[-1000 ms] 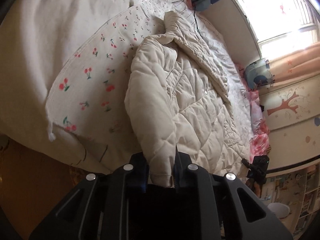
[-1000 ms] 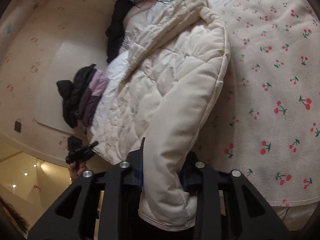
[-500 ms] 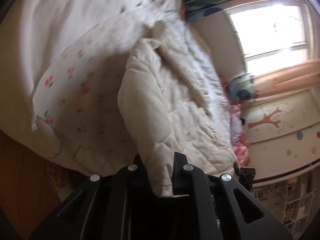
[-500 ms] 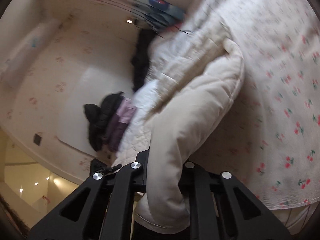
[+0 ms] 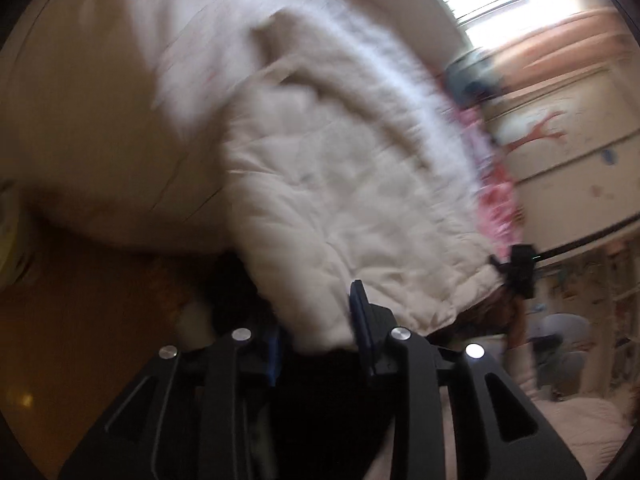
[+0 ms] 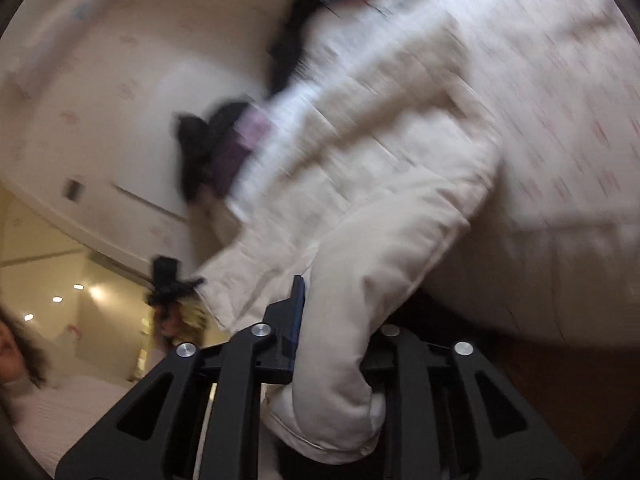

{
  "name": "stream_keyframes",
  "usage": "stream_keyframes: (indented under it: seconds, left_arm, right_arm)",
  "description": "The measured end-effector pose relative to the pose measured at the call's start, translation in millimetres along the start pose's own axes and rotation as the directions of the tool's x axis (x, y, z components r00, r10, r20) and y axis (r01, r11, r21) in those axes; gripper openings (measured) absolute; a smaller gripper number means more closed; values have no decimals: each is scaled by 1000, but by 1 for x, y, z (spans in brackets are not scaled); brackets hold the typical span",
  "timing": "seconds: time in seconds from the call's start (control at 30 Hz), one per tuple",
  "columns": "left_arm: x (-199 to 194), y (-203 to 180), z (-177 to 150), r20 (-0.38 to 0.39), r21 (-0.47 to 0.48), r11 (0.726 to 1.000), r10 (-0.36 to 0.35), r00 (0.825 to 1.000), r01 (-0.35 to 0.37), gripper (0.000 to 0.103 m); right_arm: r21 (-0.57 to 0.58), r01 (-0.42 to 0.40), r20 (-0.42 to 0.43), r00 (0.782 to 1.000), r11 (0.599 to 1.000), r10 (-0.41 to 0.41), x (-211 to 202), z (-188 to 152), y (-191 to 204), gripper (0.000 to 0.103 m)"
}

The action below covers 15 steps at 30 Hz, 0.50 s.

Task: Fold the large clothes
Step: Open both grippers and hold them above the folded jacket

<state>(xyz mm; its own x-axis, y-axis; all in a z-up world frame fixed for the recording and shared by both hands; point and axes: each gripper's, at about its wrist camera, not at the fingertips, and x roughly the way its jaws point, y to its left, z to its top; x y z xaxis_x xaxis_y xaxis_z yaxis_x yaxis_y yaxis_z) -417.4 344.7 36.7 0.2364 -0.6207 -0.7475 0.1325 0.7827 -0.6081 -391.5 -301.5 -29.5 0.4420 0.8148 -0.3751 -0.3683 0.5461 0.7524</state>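
**Jacket dragged toward the bed's near edge**

Cherry-print bedding (image 6: 560, 60) blurs behind your grippers. Compared with a second ago, the quilted cream jacket (image 5: 340, 184) has slid nearer, overhanging the edge, ready for folding. Your left gripper (image 5: 320, 328) pinches its puffy hem, your right gripper (image 6: 340, 320) clamps a padded sleeve; both jaws just widened slightly.

- A jacket (image 5: 340, 184) is lying on the bed (image 5: 92, 140), with its near edge hanging past the bed's edge.
- That near edge is sitting between the left gripper's (image 5: 320, 332) fingers.
- A sleeve (image 6: 360, 300) is sitting between the right gripper's (image 6: 340, 332) fingers.
- Clothes (image 6: 216, 148) are lying left of the jacket in the right wrist view.
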Motion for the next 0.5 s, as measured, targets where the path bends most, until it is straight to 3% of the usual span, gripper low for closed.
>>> stream_keyframes:
  seconds: [0.03,0.07,0.17,0.23,0.3,0.4,0.5]
  left_arm:
    - [-1,21,-7,-10,-45,997,69,998,-70,31]
    - [-9,41,-10,2,-105,986,129,992,-128,31]
    - [-45,64,-3,92,-198,958,227,970,-205,31]
    - [-64,49,14,174,-157,966,233,957,-207,39]
    - [-66,20,41,255,-76,975,223,941,-211,53]
    - [-38,-19,87,287,25,988,140,948,-154,56]
    - [9,-57,134,284,86,987,107,953,-136,56]
  right_arm:
    - [24,68,-15,998,997,-68,0,-1,-14,23]
    - [49,85,-9,996,995,-84,-4,2,-23,25]
    - [66,87,84,992,994,-92,-21,27,-32,35]
    - [38,133,101,985,990,-136,-25,52,-20,52]
    - [-4,161,150,976,987,-159,-31,83,-7,55]
    - [-28,196,270,946,980,-181,-32,136,6,66]
    - [-64,182,289,945,981,-156,5,184,13,69]
